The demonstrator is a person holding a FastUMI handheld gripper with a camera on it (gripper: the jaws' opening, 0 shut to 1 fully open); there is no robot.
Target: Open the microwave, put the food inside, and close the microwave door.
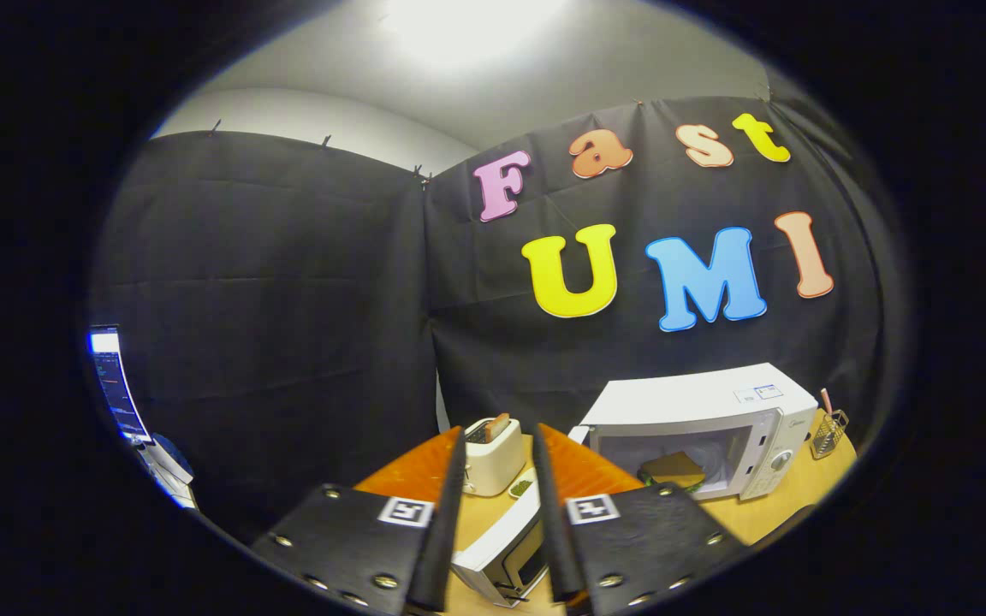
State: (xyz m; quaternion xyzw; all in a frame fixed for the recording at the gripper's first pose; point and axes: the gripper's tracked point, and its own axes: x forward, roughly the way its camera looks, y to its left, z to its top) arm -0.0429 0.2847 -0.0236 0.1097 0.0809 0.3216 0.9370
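The microwave (698, 428) stands on the wooden table (792, 500), beyond the gripper's fingers and off to their right, with its door (506, 547) swung wide open; the door's free edge reaches back toward the fingers and shows in the gap between them. Inside the cavity lies the food (673, 469), which looks like a sandwich with some green at its edge, resting on the floor of the oven. So, judging by how things lie, the opening and the loading are done and only the closing of the door is left. The gripper (497, 445) holds nothing: its two fingers stand a little apart, with a narrow gap, and nothing is pressed between them, though the door edge sits low between them and whether either finger touches it cannot be told. By count there is one microwave, one door, one piece of food in the cavity. Farther out stand one toaster (493, 453) with a slice in it just ahead of the fingers, one small dish of something green (520, 488) beside it, one wire holder (828, 432) past the microwave's right side, and one lit screen (116, 385) at the far left.
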